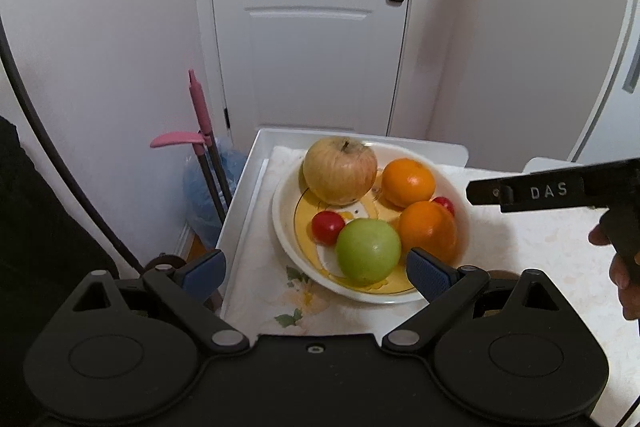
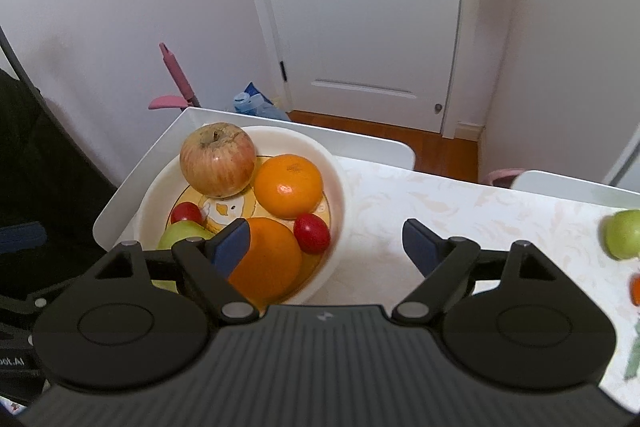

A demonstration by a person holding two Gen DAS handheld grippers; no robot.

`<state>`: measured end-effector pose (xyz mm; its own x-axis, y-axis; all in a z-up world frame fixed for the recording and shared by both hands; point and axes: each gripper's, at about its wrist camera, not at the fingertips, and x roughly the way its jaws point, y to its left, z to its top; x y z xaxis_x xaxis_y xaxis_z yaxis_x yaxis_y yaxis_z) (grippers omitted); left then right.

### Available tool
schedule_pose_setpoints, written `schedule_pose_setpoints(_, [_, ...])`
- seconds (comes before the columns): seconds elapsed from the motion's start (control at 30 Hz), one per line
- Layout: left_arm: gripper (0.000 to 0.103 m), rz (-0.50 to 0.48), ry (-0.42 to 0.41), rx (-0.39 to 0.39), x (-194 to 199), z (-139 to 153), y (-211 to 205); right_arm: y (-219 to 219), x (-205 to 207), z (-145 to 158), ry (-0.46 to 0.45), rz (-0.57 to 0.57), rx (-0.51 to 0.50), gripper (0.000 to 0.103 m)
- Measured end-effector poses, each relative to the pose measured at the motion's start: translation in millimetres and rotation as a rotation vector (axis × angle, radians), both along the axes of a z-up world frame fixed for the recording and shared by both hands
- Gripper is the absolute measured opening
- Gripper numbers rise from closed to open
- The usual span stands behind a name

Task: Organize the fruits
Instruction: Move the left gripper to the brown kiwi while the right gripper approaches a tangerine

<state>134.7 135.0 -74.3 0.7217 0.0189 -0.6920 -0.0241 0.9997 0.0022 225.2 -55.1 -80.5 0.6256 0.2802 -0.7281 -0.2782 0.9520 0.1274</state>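
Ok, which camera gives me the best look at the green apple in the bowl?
The left wrist view: the green apple shows whole at the bowl front. In the right wrist view it is mostly hidden behind that gripper's finger.

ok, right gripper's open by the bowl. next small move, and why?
Probably swing the right gripper right toward the green apple lying loose on the table. Its jaws stand open and empty, the bowl already holds six fruits, and that apple sits outside it.

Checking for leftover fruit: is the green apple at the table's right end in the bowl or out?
Out: that green apple rests on the tablecloth, well apart from the bowl.
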Motion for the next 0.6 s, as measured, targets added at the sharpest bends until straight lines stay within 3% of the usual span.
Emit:
schedule_pose_setpoints(0.3, [0.099, -0.044, -0.055, -0.012, -14.8, 22.7, -15.4, -33.2, -37.0, 30.9, -0.040, -0.095, -0.001, 0.098])
schedule_pose_setpoints(0.6, [0.099, -0.155, -0.088, -0.035, -16.7, 29.9, -45.3, -81.2, -80.9, 43.2, -0.071, -0.258, -0.022, 0.098])
